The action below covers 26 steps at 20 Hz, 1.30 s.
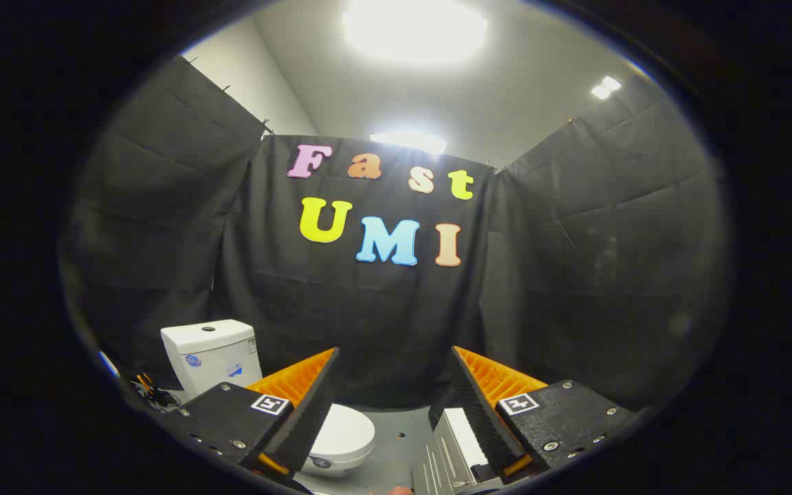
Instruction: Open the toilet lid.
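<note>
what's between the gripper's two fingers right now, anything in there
Nothing is held: in the gripper view the gripper is open, with bare floor between its fingers. The toilet sits partly behind one finger.

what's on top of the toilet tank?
A round flush button sits in the middle of the toilet tank lid; nothing else rests on it. The tank's lower part and part of the closed toilet lid are covered by a finger of the open gripper.
</note>
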{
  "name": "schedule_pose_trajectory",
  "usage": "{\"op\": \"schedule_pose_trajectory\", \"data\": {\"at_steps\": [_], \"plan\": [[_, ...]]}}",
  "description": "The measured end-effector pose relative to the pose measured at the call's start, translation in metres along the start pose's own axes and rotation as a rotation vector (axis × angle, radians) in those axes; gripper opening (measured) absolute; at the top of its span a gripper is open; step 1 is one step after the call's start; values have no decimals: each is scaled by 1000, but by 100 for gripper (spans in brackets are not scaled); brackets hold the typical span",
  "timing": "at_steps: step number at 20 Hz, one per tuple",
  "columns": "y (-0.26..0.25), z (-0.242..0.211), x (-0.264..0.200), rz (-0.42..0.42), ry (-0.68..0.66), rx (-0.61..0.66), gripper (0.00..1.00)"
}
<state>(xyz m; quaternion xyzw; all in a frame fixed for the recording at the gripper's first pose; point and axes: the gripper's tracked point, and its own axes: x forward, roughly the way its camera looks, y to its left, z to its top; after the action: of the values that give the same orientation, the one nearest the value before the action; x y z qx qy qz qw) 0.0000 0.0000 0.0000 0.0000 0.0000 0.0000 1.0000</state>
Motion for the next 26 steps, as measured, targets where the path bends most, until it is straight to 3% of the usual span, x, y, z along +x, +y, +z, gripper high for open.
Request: {"op": "schedule_pose_trajectory", "data": {"at_steps": [20,26], "plan": [[9,-34,12,8,38,26,95],[12,-49,17,-9,67,-26,95]]}}
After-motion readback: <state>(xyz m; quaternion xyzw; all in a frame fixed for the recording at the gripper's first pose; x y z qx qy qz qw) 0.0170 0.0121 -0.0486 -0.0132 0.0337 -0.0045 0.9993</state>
